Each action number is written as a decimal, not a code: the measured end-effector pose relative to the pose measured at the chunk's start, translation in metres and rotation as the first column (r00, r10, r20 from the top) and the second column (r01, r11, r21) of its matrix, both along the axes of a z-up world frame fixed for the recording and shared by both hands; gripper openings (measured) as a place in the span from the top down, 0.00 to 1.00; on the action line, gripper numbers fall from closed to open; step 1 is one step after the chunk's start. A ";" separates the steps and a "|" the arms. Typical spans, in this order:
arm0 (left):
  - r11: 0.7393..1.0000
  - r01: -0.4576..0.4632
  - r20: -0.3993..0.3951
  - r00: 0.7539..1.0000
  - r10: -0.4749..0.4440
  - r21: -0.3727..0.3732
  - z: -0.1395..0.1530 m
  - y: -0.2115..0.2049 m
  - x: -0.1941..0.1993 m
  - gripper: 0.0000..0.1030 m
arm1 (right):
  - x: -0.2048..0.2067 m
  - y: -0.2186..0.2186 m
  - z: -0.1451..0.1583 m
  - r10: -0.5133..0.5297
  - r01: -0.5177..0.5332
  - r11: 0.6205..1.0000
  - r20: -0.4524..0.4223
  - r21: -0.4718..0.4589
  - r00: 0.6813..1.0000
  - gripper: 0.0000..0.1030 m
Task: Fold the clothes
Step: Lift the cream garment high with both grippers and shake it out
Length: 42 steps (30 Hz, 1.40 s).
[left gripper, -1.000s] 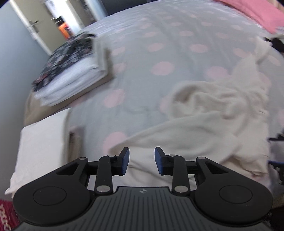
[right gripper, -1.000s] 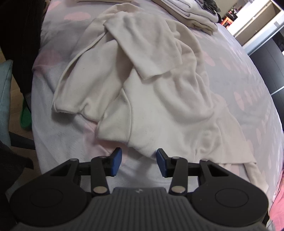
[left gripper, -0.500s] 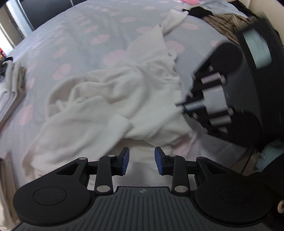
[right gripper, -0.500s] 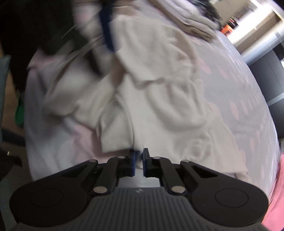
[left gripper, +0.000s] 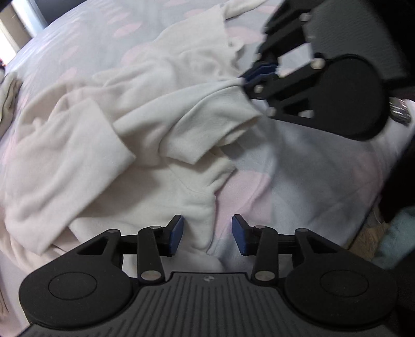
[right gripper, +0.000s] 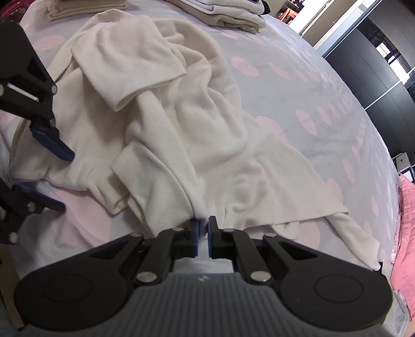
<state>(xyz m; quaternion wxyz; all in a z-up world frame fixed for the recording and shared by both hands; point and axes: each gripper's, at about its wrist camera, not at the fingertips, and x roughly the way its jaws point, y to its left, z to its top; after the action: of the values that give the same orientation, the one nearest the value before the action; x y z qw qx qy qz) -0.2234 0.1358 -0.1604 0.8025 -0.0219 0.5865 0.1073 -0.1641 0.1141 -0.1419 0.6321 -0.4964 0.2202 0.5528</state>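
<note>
- Right hand-held gripper [right gripper: 203,234] — a second ago its fingers stood wide apart above the near edge of the cream garment [right gripper: 181,124]; now they are pinched together on a fold of that edge, cloth bunched between the blue pads.
- In the left wrist view the same gripper [left gripper: 255,75] shows the cloth pulled taut into a ridge toward it, so the grab looks secure.
- Left hand-held gripper [left gripper: 207,236] — a second ago it faced across the bed toward the stacks; now it has swung round to the garment's lower corner, fingers apart, cloth lying between them but not clamped.
- Meaning for the task: one edge is held and the second hold looks about to be made — likely set-up for spreading or straightening the piece, which lies crumpled with a sleeve flopped over the body.
- Location: garment sits mid-bed on the grey bedspread [right gripper: 298,85] with pink dots, near the edge closest to the person.
- Count — 1 loose cream garment; 2 hand-held grippers; 2 folded stacks at the far edge: a beige one [right gripper: 85,9] and a larger pale one [right gripper: 228,13]. Pieces per stack cannot be told.
- 1 pink cloth [right gripper: 404,233] at the right edge.
</note>
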 end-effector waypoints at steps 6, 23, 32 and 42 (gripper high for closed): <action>0.994 -0.108 0.031 0.994 0.108 -0.018 -0.003 0.016 0.002 0.94 | 0.000 -0.004 -0.003 -0.035 0.035 0.999 -0.025 0.009 0.999 0.93; 0.917 -0.386 0.363 0.844 0.395 -0.099 0.120 0.101 -0.056 0.98 | -0.005 -0.040 0.048 -0.364 0.378 0.885 -0.101 0.272 0.926 0.94; 0.982 -0.184 0.622 0.773 0.124 0.032 0.239 0.074 -0.039 0.98 | 0.006 -0.068 0.153 -0.387 0.347 0.783 -0.034 0.516 0.922 0.95; 0.991 -0.049 0.825 0.560 -0.077 0.126 0.362 0.036 -0.044 0.98 | 0.018 -0.123 0.311 -0.458 0.261 0.573 0.040 0.777 0.888 0.95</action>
<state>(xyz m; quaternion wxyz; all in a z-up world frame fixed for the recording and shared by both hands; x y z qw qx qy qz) -0.2677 0.1716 0.2015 0.9841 -0.0111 0.1334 0.1171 -0.1459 -0.0084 0.1692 0.9005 -0.1953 -0.0094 0.3884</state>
